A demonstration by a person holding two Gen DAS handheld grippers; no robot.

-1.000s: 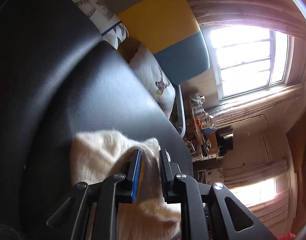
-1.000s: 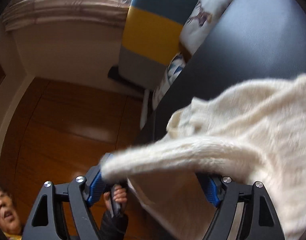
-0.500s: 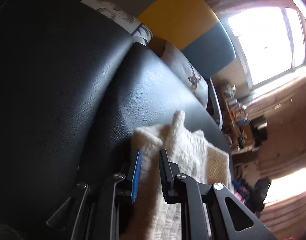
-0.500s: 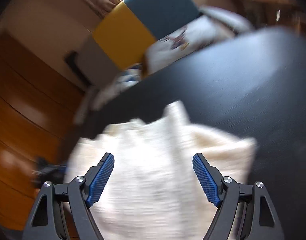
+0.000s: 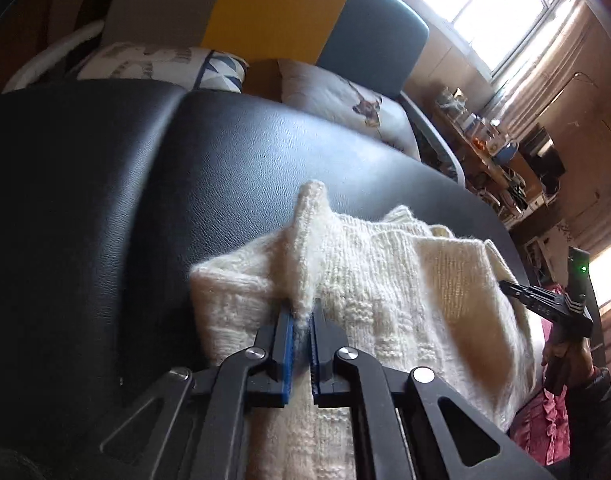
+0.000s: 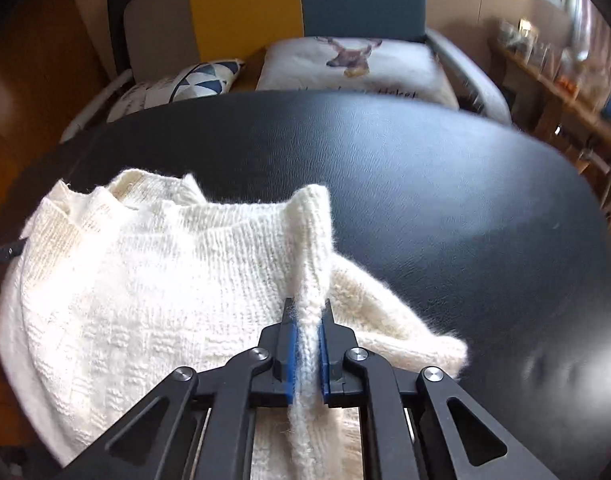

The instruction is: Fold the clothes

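The cream knitted sweater (image 5: 385, 280) is spread on the black padded bench (image 5: 225, 168), near its front edge, with several folds and a ribbed edge raised at the back. A pinched ridge of the knit is seen standing up between the blue pads of the left claw (image 5: 301, 320); its jaws are closing, and the pads are already pressed on the wool. In the right wrist view the sweater (image 6: 145, 280) is gathered into a similar upright ridge, which is clamped between the pads of the right claw (image 6: 307, 320); these jaws are drawn nearly together on the fabric. The other claw's black frame is seen at the sweater's far side in the left wrist view. Behind the bench a chair (image 6: 325, 0) with a yellow and blue back is seen, with two printed cushions (image 6: 345, 64) on it.
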